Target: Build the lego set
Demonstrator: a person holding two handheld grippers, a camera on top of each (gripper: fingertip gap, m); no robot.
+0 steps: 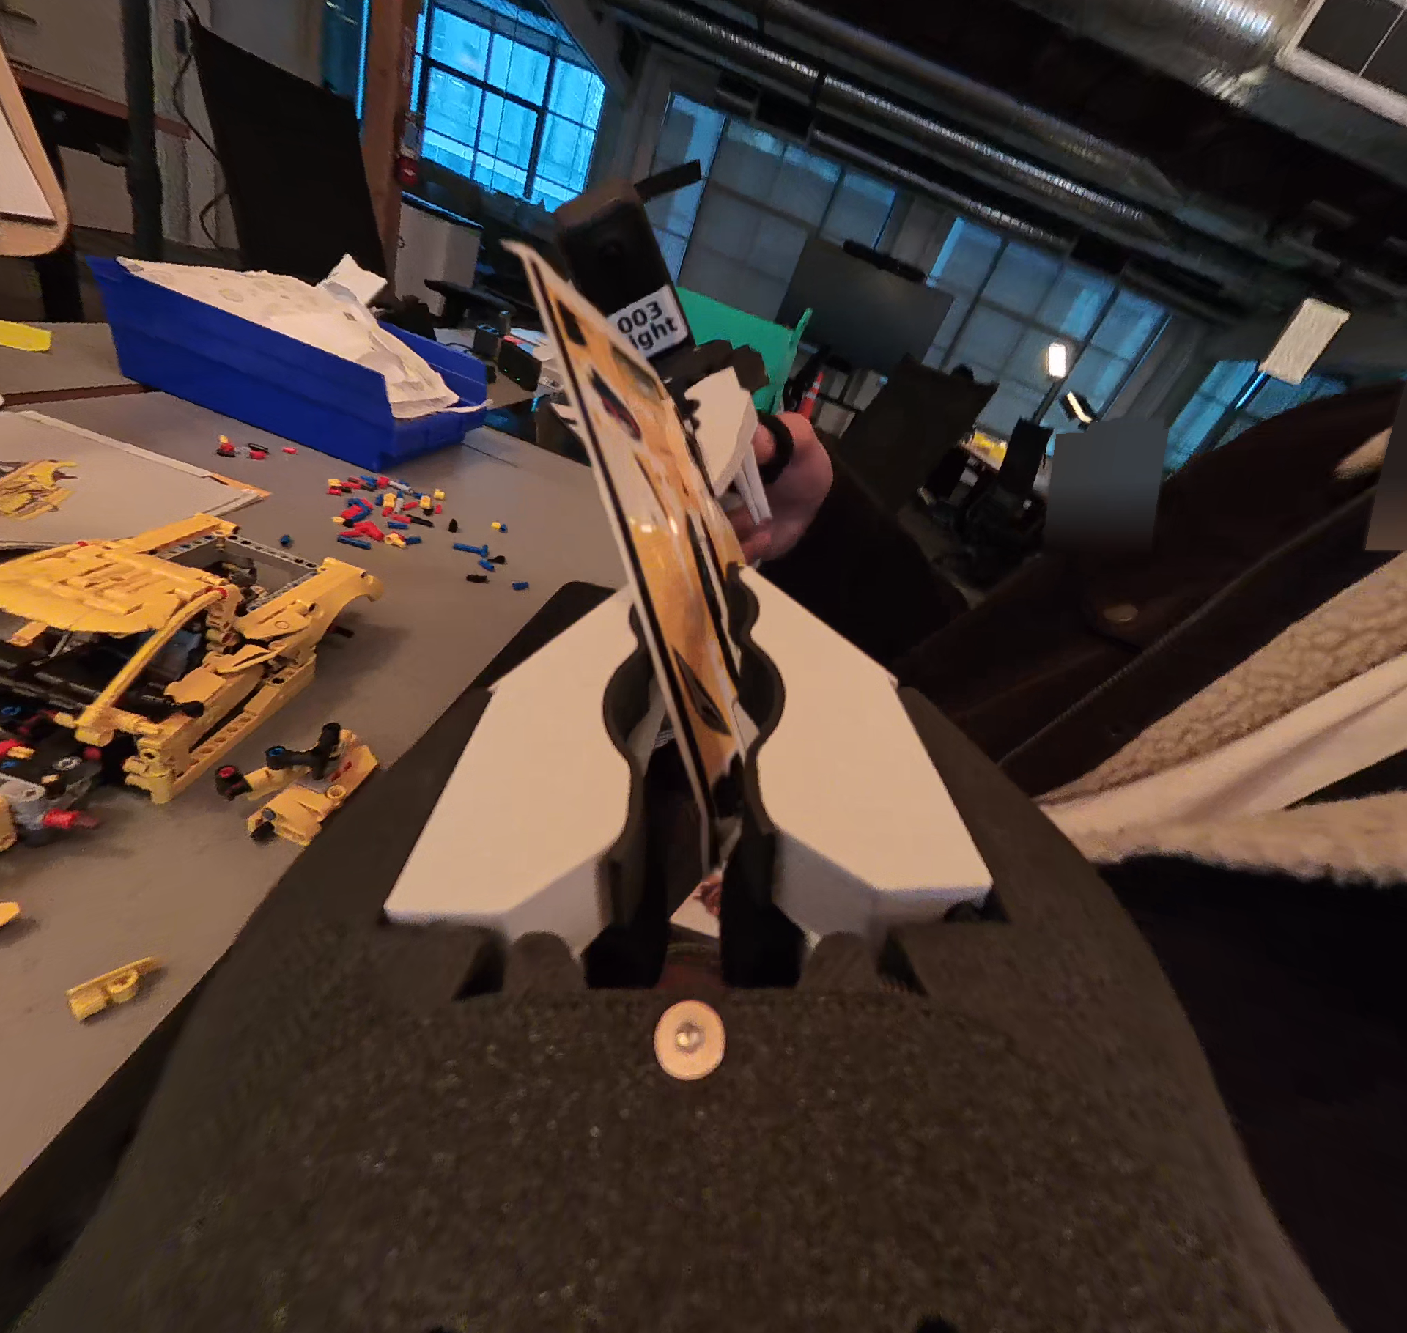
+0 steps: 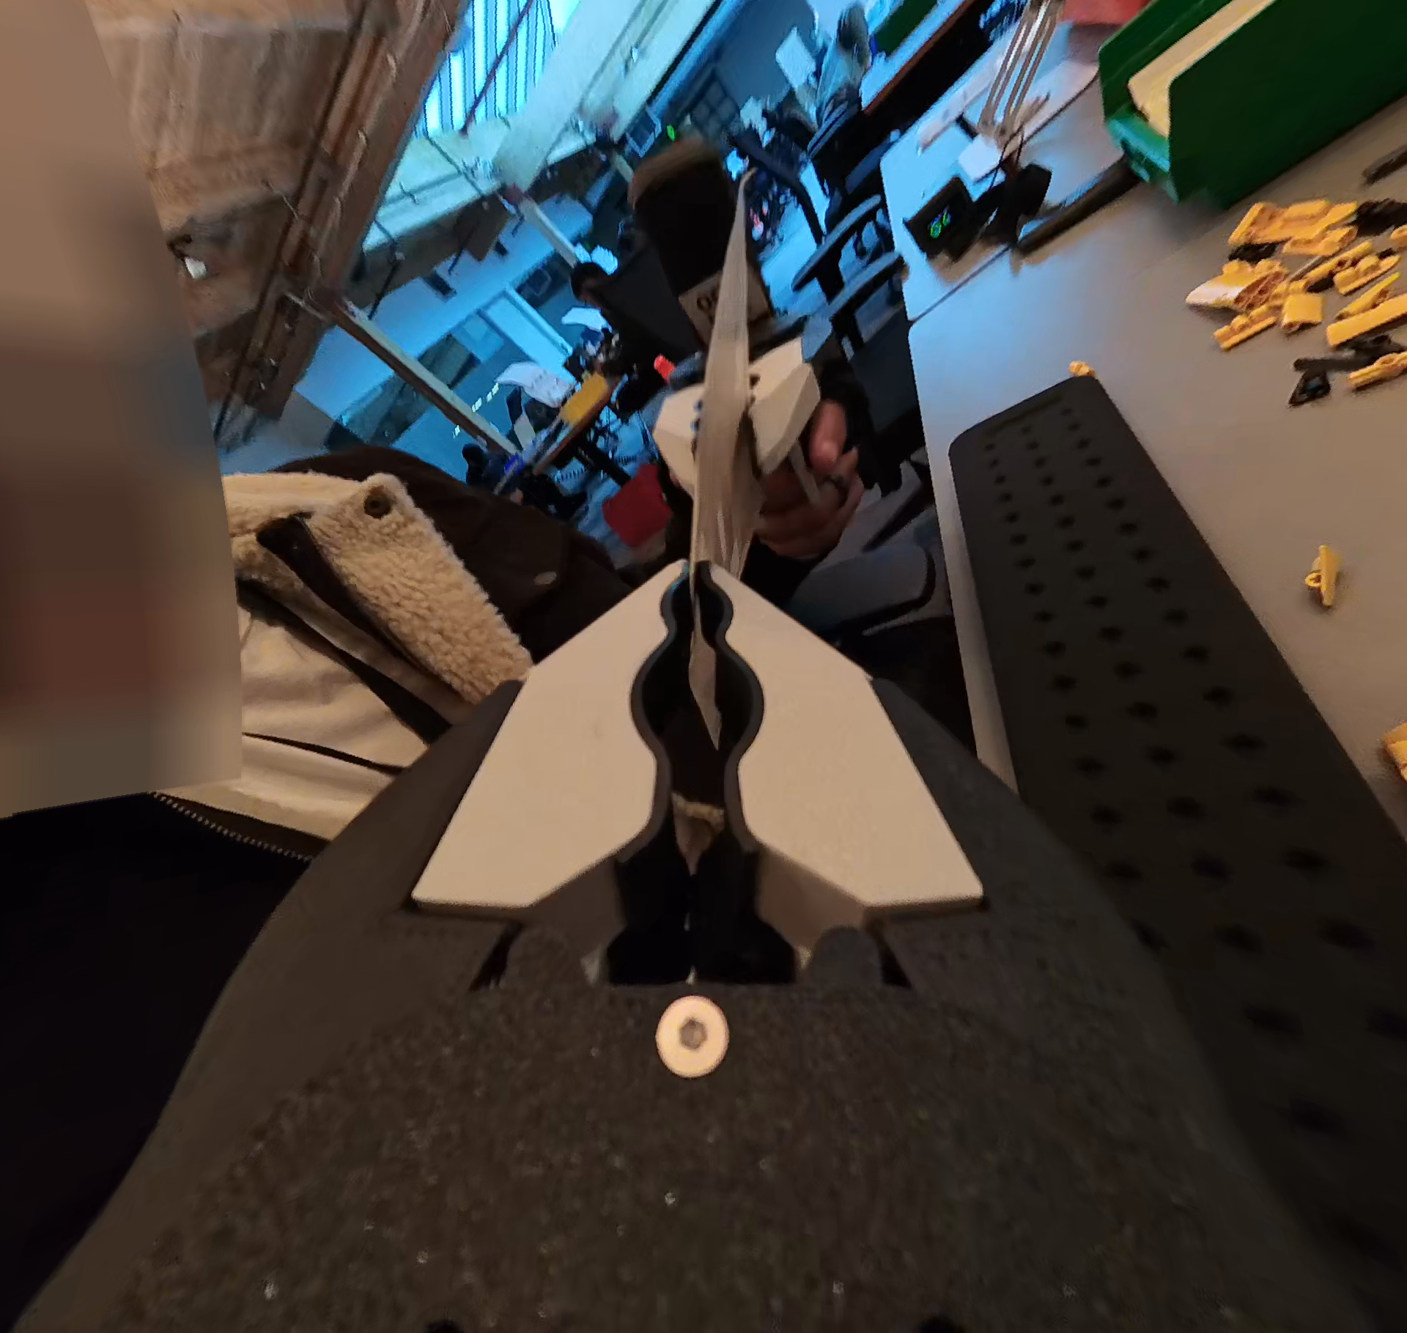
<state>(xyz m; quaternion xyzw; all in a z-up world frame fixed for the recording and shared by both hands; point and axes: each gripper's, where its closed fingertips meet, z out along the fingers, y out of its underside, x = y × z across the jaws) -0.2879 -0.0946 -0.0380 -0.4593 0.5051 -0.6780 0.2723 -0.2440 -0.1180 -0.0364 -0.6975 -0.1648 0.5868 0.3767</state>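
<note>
Both my grippers are up off the table, clamped on the same sticker sheet (image 1: pixel 670 565) from opposite ends. Left gripper (image 1: pixel 704 657): fingers pinched on the lower end, printed yellow-and-black side facing the left wrist view. Right gripper (image 2: pixel 697 596): fingertips closed on the other end; the right wrist view shows only the plain pale back of the sheet (image 2: pixel 723 444). Sheet runs edge-on between the two, roughly straight.

Each gripper body carries a small white label with black print; the one on the left gripper is mostly hidden behind the sheet.

Yellow lego car (image 1: pixel 145 657), partly built, sits on the grey table (image 1: pixel 426 657) at left, just beside a loose yellow sub-assembly (image 1: pixel 304 786). Small red, blue and black pins (image 1: pixel 403 512) are scattered near the blue bin (image 1: pixel 289 383) holding crumpled paper. Instruction booklet (image 1: pixel 99 482) lies flat behind the car. More yellow parts (image 2: pixel 1325 284) lie near a black perforated panel (image 2: pixel 1142 611).
</note>
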